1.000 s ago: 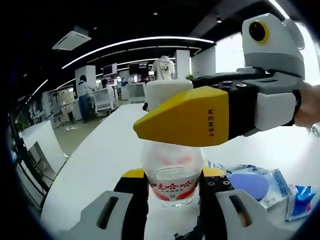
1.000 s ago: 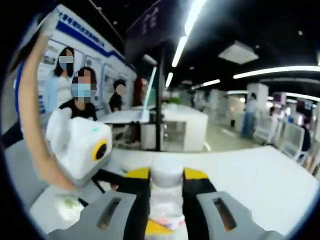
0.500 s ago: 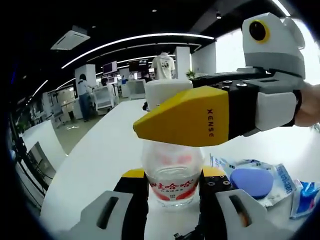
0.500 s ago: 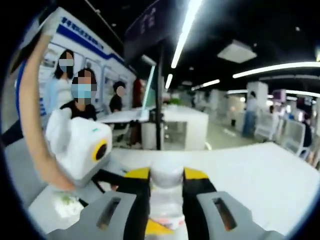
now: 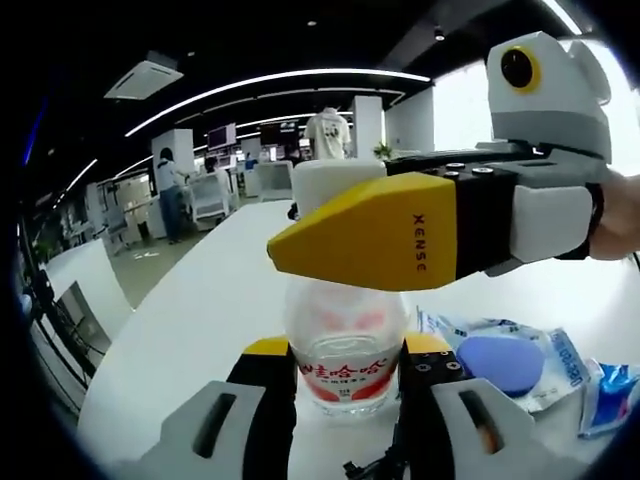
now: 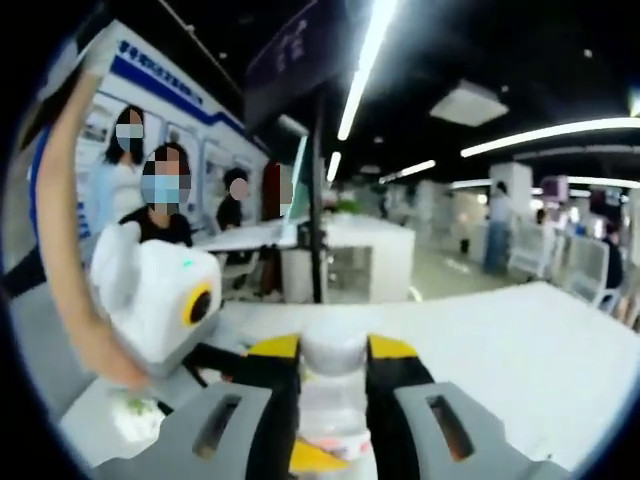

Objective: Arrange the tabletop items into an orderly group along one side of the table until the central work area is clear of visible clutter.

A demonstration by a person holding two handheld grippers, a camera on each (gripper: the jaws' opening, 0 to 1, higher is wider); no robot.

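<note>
Your left gripper (image 5: 345, 385) has its jaws closed narrow on the lower body of a clear plastic bottle (image 5: 345, 350), pressing the sides at the red-and-white label. Your right gripper (image 6: 333, 375) grips the same bottle's white cap (image 6: 333, 350), jaws tight on both sides of it. In the left gripper view the right gripper (image 5: 440, 225) comes in from the right, its yellow jaw lying across the bottle's neck w/ the cap (image 5: 335, 185) poking up behind it. In the right gripper view the left gripper (image 6: 165, 300) sits at lower left, your forearm (image 6: 70, 230) rising from it.

The bottle stands upright over the white counter (image 5: 200, 320); can't tell if its base touches, since the jaws hide it.

Just right of the bottle lies a clear packet w/ a blue oval pad inside (image 5: 500, 355), flat on the counter, and beyond it, near the counter's right edge, a blue-and-white wrapper (image 5: 610, 395). Both sit close to the bottle but apart from it. In the right gripper view a small white crumpled packet w/ green marks (image 6: 135, 415) lies on the counter under the left gripper. The counter's far stretch runs bare toward its far edge.

Behind: seated people (image 6: 160, 195) at desks to the left in the right gripper view, a dark post (image 6: 318, 200) straight ahead, others standing (image 5: 327, 135) far off in the office.
</note>
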